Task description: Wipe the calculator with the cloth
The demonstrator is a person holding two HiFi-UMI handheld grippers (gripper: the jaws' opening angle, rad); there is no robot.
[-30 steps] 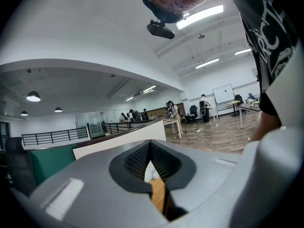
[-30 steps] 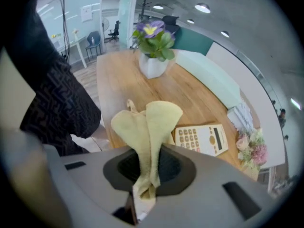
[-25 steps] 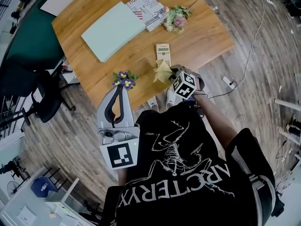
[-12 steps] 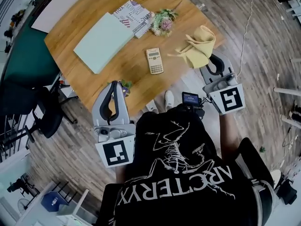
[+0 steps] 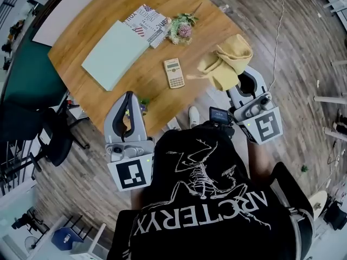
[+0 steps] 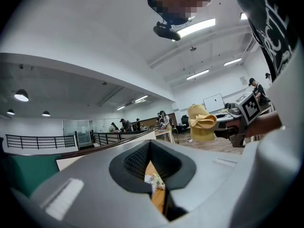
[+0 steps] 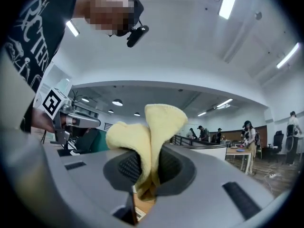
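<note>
Swung away from beside the calculator (image 5: 174, 72) since a second ago, your right gripper (image 5: 240, 76) now sits right of centre, jaws clamped on the cloth (image 5: 225, 63), up over the table (image 5: 162, 4) edge. Cloth looks soft, light and floppy; you've got it by a bunched fold, ends loose. Calculator lies flat mid-table, left of the cloth, likely light and may skid. Your left gripper (image 5: 128, 97) is lower left, pointing up-frame, jaws together, empty
</note>
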